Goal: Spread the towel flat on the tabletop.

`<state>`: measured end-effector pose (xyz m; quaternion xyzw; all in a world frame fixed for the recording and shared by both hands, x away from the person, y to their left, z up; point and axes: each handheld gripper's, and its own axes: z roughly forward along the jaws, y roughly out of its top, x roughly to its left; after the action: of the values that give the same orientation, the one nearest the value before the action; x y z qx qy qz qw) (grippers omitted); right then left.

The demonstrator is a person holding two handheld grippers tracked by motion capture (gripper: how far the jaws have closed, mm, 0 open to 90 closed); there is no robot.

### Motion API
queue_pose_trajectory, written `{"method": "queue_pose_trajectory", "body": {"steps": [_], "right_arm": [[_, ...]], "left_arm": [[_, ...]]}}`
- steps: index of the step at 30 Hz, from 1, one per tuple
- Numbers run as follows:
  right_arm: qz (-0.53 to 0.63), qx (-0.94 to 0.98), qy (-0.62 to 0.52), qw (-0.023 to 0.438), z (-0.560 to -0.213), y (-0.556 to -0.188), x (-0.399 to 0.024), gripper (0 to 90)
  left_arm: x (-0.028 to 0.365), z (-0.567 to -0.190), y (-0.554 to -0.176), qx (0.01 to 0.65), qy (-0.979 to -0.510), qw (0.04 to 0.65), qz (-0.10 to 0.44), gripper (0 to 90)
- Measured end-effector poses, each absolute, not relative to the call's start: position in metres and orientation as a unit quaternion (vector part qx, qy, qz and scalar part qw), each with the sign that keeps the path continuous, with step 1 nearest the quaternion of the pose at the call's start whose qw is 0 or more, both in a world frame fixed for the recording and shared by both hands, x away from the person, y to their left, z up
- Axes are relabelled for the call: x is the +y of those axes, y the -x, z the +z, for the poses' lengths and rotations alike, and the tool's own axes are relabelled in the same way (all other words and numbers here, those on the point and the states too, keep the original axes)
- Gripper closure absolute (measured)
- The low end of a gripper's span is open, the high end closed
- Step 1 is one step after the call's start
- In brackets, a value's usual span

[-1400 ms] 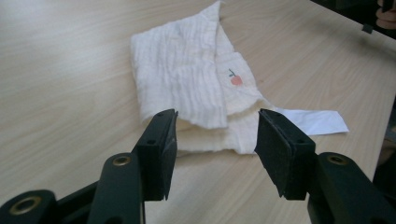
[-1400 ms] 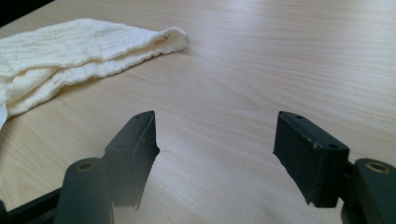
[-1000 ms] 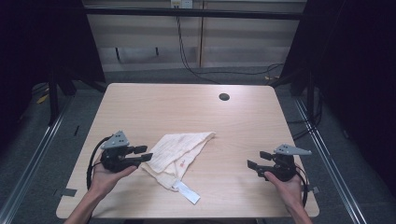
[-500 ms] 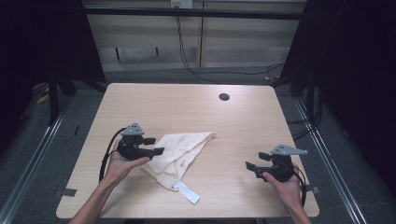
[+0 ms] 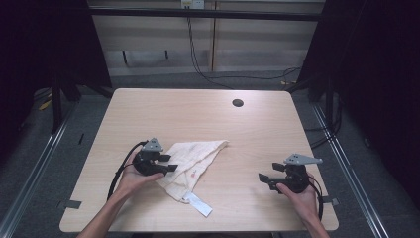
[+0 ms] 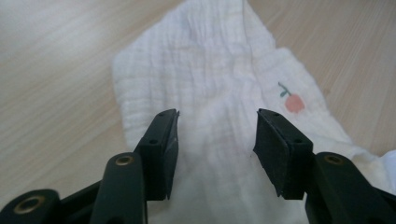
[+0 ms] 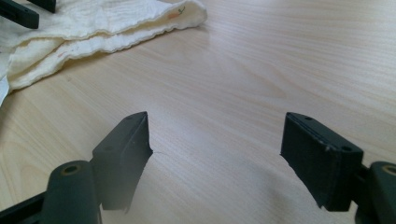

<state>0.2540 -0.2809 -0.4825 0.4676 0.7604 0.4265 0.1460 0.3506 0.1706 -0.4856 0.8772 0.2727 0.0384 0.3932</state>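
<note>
A cream muslin cloth (image 5: 198,157) lies folded in a rough triangle on the wooden table (image 5: 198,119), with a white label (image 5: 198,204) at its near corner. My left gripper (image 5: 171,163) rests low over the cloth's left edge. In the left gripper view its jaws (image 6: 217,126) stand apart with the cloth (image 6: 210,70) lying under and between them; they have just been closing and the pads do not pinch it. A small embroidered fruit (image 6: 293,102) shows on the cloth. My right gripper (image 5: 262,179) is open over bare table at the right (image 7: 217,140).
A dark round cable hole (image 5: 237,103) sits near the table's far edge. The cloth (image 7: 107,23) and a tip of the other gripper (image 7: 21,11) show far off in the right gripper view. Dark frames and rails flank the table.
My left gripper has moved right and down from the table's left side onto the cloth's left edge. The right gripper has stayed put and the cloth has not shifted.
</note>
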Motion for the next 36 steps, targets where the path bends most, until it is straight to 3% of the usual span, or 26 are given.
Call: {"method": "queue_pose_trajectory", "body": {"steps": [6,9,12,25,36], "right_arm": [[0.418,0.766,-0.467,0.145,-0.484,-0.255,-0.28,23.7],[0.414,0.77,-0.465,0.141,-0.485,-0.255,-0.278,24.0],[0.413,0.771,-0.464,0.141,-0.485,-0.255,-0.278,24.1],[0.41,0.776,-0.461,0.134,-0.486,-0.256,-0.274,24.5],[0.413,0.78,-0.452,0.125,-0.485,-0.255,-0.272,24.2]], "left_arm": [[0.17,-0.495,-0.352,0.277,-0.884,0.374,0.035,44.1],[0.169,-0.495,-0.348,0.269,-0.889,0.368,0.051,52.8],[0.17,-0.496,-0.347,0.269,-0.887,0.372,0.045,54.4],[0.163,-0.498,-0.344,0.26,-0.887,0.38,0.04,78.5],[0.142,-0.497,-0.332,0.225,-0.895,0.384,-0.001,80.4]]}}
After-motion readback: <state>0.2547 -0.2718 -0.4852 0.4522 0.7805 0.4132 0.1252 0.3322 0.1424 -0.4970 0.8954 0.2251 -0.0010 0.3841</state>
